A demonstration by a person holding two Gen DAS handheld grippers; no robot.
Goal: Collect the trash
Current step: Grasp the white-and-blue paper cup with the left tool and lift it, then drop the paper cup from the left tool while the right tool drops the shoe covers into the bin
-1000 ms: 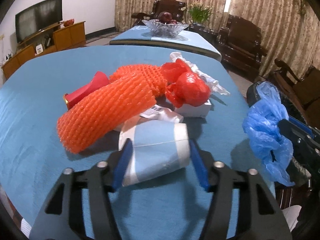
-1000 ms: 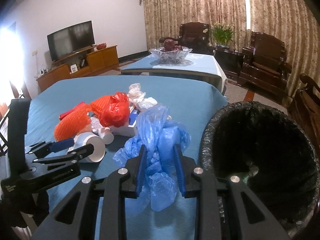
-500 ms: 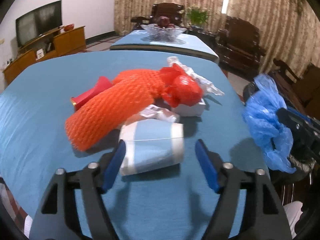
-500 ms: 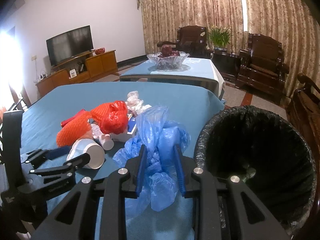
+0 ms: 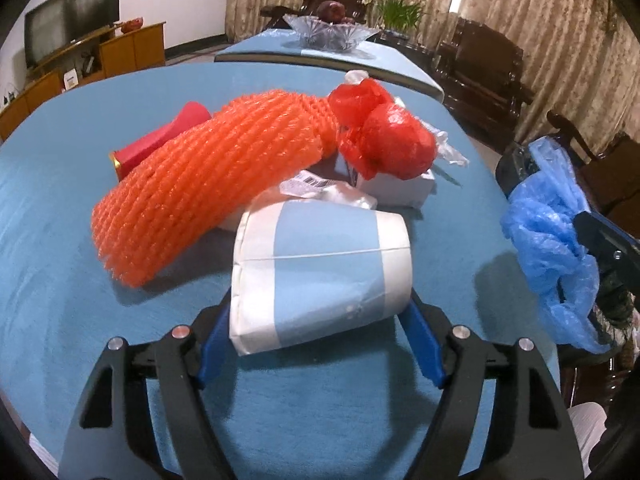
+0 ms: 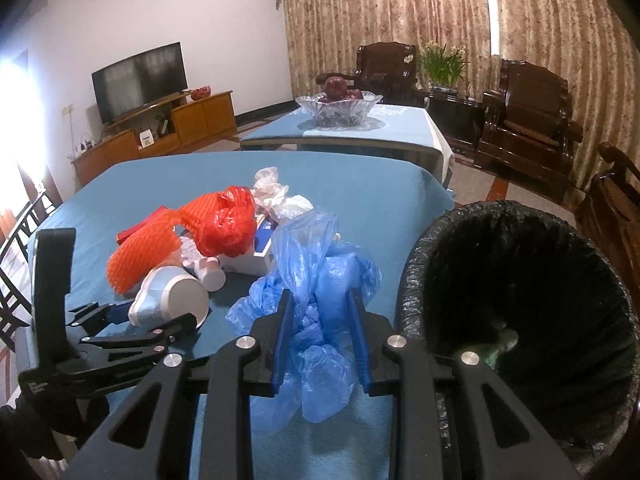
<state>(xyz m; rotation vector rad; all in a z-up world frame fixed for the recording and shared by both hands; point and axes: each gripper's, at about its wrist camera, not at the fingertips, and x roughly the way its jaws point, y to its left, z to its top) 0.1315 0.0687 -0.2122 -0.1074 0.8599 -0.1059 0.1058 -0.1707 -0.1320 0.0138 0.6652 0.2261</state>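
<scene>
We see a blue-covered table (image 5: 60, 208) with a black-lined bin (image 6: 516, 292) at its edge. Our right gripper (image 6: 320, 320) pinches a crumpled blue plastic bag (image 6: 316, 280) beside the bin. Our left gripper (image 5: 320, 320) closes around a paper cup (image 5: 320, 268) lying on its side near orange foam netting (image 5: 208, 184). A barcode label (image 5: 308, 182) shows behind the cup; its print is unreadable.
</scene>
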